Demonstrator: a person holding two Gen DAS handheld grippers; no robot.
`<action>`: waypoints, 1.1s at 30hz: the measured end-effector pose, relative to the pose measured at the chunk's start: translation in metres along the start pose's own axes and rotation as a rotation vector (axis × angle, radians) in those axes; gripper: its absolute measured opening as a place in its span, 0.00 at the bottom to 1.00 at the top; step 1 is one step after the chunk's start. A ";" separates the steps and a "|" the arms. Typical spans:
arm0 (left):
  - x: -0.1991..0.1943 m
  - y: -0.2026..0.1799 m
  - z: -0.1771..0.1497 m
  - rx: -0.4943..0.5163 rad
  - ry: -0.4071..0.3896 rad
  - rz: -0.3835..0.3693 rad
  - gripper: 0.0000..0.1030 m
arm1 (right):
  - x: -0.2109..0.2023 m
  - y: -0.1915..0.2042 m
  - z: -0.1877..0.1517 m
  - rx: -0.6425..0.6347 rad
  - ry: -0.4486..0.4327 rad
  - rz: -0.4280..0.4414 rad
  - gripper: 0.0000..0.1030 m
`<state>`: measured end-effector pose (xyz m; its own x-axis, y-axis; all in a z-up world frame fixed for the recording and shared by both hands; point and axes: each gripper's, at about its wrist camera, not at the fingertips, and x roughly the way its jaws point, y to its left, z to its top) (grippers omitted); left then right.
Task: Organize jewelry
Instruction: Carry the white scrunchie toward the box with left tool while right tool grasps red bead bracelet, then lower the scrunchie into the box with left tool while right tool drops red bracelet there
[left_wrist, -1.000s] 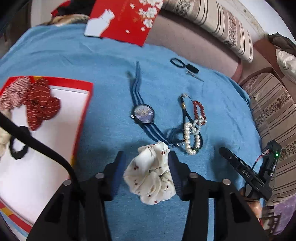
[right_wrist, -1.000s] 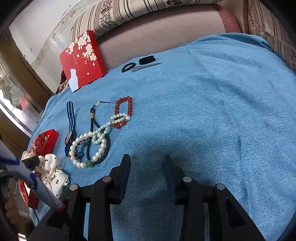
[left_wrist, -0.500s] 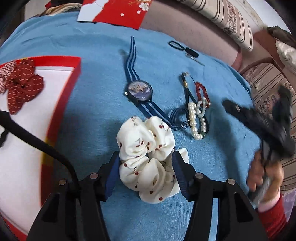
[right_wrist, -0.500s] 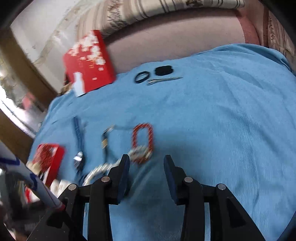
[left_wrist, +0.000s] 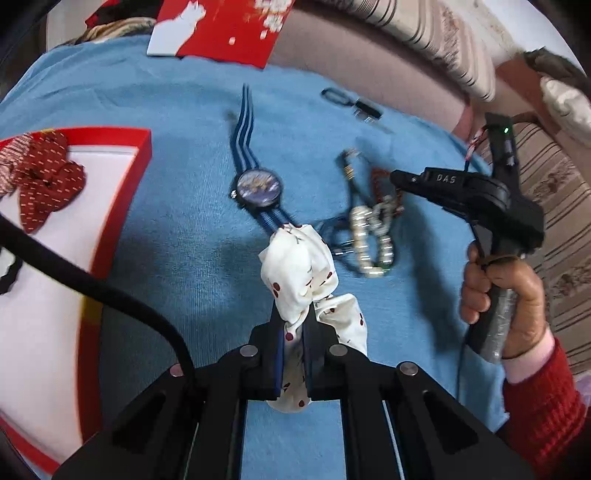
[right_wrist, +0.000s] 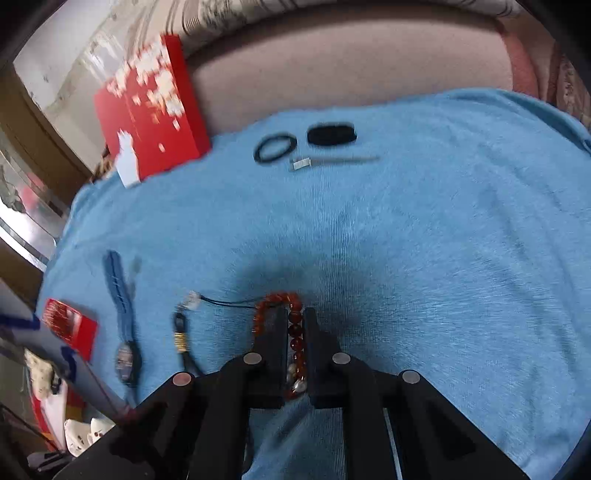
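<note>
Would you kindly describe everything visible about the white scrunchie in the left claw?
The white scrunchie is ruffled, soft-looking fabric, cream-white with small dark red cherry-like prints. The left claw, whose jaws have just been closing, is shut on its middle, pinching the cloth thin. One puff bulges up past the fingertips, and more spills out to the right and below the jaws. It is over the blue cloth, its top edge overlapping the striped watch strap in this view; whether they touch is unclear.

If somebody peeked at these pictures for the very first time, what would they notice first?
Probably the white scrunchie with red dots, pinched in the left gripper, whose jaws have just closed on it above the blue cloth. Next, the red bead bracelet squeezed in the right gripper, which has just closed too. Then the bright red box at the left, holding a dark red scrunchie.
</note>
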<state>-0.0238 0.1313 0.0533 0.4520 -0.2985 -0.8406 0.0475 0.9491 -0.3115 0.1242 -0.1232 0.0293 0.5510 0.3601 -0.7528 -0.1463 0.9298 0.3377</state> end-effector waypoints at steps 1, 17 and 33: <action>-0.010 -0.001 -0.001 0.001 -0.017 -0.006 0.07 | -0.014 0.001 0.000 0.006 -0.024 0.010 0.08; -0.151 0.039 -0.043 -0.032 -0.216 0.090 0.07 | -0.172 0.065 -0.008 -0.129 -0.203 0.068 0.08; -0.134 0.180 -0.054 -0.303 -0.121 0.183 0.07 | -0.102 0.238 -0.062 -0.357 -0.027 0.228 0.08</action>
<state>-0.1241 0.3365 0.0863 0.5317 -0.0952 -0.8415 -0.3014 0.9073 -0.2931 -0.0177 0.0662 0.1517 0.4925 0.5620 -0.6646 -0.5396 0.7963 0.2735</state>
